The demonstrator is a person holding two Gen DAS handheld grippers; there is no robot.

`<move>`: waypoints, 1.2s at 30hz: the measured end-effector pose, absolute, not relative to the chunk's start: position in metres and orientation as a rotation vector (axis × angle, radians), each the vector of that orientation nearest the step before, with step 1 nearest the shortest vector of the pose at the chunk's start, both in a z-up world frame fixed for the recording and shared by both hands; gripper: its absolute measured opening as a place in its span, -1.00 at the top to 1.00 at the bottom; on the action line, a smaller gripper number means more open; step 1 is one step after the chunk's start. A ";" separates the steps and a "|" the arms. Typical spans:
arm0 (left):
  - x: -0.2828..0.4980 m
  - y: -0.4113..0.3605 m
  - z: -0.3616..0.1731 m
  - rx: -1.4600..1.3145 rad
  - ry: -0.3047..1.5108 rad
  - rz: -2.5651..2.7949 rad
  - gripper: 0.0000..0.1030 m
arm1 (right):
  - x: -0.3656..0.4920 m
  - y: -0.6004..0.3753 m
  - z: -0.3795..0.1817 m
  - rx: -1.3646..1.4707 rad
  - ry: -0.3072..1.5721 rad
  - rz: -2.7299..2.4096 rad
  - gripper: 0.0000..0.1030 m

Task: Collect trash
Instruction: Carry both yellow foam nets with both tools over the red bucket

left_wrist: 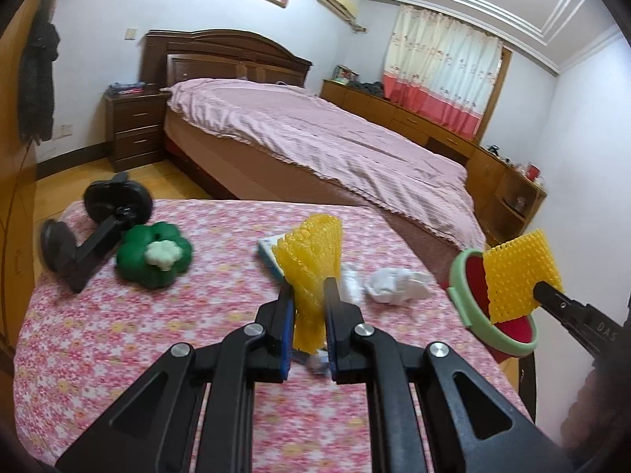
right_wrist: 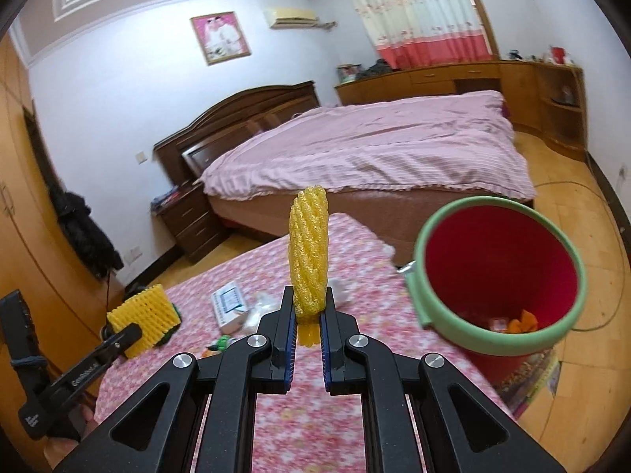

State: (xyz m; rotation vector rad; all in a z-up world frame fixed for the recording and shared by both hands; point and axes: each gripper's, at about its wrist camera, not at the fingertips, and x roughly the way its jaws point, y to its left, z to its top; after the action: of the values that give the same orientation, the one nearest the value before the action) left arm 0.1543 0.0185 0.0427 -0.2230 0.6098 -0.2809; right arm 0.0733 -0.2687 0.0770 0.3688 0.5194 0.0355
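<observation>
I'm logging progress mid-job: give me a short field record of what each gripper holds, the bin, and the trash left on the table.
left gripper: shut on a yellow foam net
right gripper: shut on a second foam net
bin: red, green rim, beside the table, some scraps inside
left on table: crumpled tissue, small box
also there: green toy, black stand

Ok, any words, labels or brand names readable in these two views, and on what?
"DAS": side of the right gripper, the letters possibly part of a longer word.
Raised word on the side of the left gripper: too blurred to read.
Print on the white box: too small to read.
</observation>
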 end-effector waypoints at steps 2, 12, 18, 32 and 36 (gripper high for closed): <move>0.154 0.007 0.046 -0.209 0.611 -0.302 0.75 | 0.068 -0.281 0.076 0.386 0.512 0.016 0.80; 0.155 -0.062 0.054 -0.137 0.636 -0.421 0.75 | 0.047 -0.335 0.067 0.469 0.490 -0.067 0.80; 0.159 -0.109 0.055 -0.087 0.655 -0.485 0.75 | 0.037 -0.364 0.056 0.518 0.484 -0.114 0.80; 0.174 -0.212 0.039 0.013 0.706 -0.625 0.75 | 0.031 -0.420 0.025 0.589 0.499 -0.206 0.80; 0.179 -0.233 0.030 0.033 0.725 -0.656 0.75 | 0.034 -0.433 0.013 0.604 0.515 -0.223 0.80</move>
State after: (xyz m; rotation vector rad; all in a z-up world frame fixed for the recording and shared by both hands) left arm 0.1786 -0.2332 0.0296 0.0331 0.7251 -0.6557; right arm 0.0342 -0.4330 0.0133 0.6036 0.5152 -0.2233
